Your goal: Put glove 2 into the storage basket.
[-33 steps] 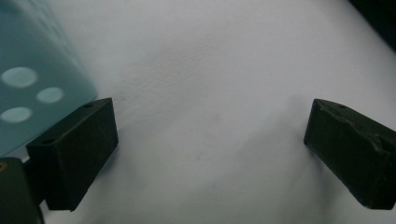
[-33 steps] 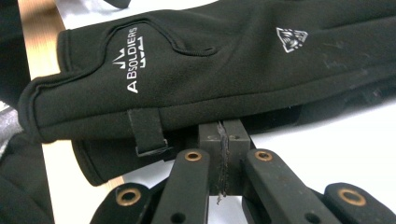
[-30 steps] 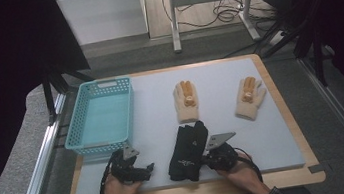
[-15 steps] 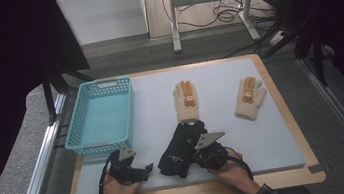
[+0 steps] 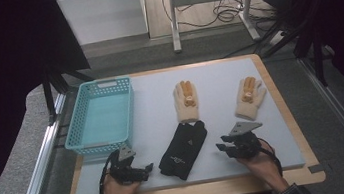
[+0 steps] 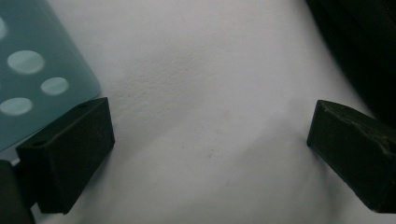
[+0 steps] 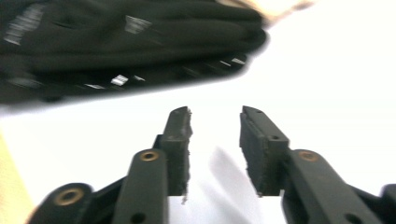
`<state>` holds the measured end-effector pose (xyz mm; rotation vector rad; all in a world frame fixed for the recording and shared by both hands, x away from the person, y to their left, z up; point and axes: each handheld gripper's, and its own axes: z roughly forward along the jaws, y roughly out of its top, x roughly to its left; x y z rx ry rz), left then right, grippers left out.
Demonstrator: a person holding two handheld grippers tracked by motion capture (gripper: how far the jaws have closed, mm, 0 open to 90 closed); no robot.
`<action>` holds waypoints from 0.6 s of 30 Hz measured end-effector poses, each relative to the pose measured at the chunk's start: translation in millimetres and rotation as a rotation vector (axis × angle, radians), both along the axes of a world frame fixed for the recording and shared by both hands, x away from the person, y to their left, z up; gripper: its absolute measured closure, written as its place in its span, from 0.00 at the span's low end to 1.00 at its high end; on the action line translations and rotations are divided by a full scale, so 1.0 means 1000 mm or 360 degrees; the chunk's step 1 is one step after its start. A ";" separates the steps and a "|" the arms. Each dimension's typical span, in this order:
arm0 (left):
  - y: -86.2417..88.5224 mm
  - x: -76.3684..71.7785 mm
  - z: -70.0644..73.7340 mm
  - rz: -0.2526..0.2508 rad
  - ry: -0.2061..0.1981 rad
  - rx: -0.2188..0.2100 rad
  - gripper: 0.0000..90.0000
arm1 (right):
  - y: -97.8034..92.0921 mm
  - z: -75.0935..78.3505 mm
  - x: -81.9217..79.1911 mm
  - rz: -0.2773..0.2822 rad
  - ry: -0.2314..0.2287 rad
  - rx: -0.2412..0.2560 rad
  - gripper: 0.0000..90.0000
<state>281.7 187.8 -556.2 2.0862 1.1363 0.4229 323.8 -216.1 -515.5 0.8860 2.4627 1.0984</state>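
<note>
A black glove [image 5: 183, 150] lies flat on the white mat near the front, its cuff end touching a beige glove [image 5: 186, 100] behind it. A second beige glove [image 5: 250, 98] lies farther right. My left gripper [image 5: 143, 172] rests on the mat left of the black glove, jaws wide open and nothing between them [image 6: 212, 126]. The black glove [image 6: 359, 51] shows at that view's upper right. My right gripper [image 5: 223, 147] sits right of the black glove, apart from it. It is open with a narrow gap [image 7: 215, 114], and the black glove [image 7: 130, 42] lies just ahead.
A teal perforated basket [image 5: 77, 139] stands at the left of the mat, and its wall [image 6: 32, 79] is close beside my left jaw. The table's wooden front edge [image 5: 197, 192] runs just behind both hands.
My right gripper has drawn back to the right, off the black glove, which now lies slightly turned and free. The left gripper has barely moved.
</note>
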 end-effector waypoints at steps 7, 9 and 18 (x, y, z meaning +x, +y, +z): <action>0.001 0.000 0.001 0.0007 0.0002 -0.0005 0.02 | -0.034 -0.009 0.011 -0.0189 -0.0015 -0.0036 0.44; 0.001 0.000 0.001 0.0027 0.0003 -0.0016 0.03 | -0.041 -0.011 0.013 -0.0243 -0.0042 -0.0064 0.40; -0.001 -0.003 0.007 0.0045 0.0076 -0.0122 0.04 | -0.048 -0.015 0.018 -0.0314 -0.0014 -0.0045 0.31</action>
